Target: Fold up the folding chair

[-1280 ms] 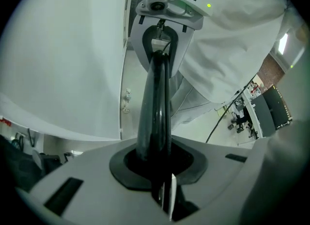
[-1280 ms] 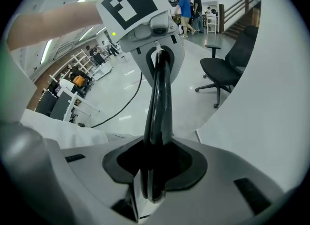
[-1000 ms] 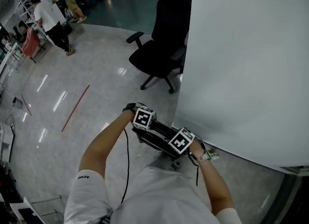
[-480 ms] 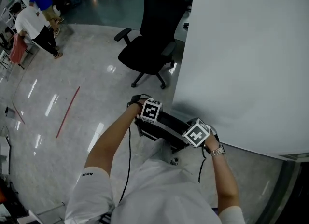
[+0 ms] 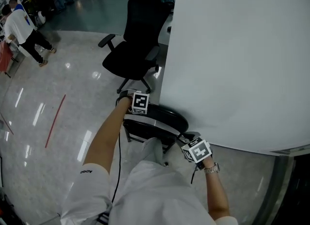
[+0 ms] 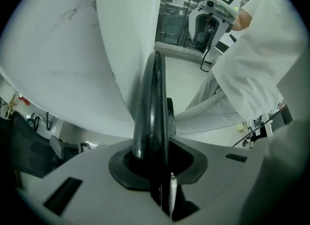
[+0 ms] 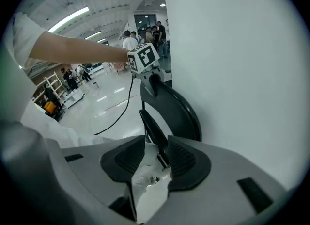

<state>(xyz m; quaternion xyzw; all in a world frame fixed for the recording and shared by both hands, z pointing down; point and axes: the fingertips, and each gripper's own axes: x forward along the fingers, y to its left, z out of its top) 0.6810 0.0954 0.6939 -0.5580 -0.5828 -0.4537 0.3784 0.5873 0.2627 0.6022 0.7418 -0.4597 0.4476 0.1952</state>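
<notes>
Floor (image 5: pixel 72 98): we see pale, glossy paving | centre: black folding chair (image 5: pixel 155 122) stands on it | 12 o'clock: black office chair (image 5: pixel 133 49) | 9 o'clock: red strip (image 5: pixel 54 120) | 10 o'clock: person (image 5: pixel 22 27) standing

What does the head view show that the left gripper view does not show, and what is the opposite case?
Only the head view shows the red line on the floor, the bystanders far off and the person's left forearm. Only the left gripper view shows the left gripper with its jaws closed on the rim of the folding chair backrest. Both show the folding chair, the large white surface beside it and the person's white shirt.
</notes>
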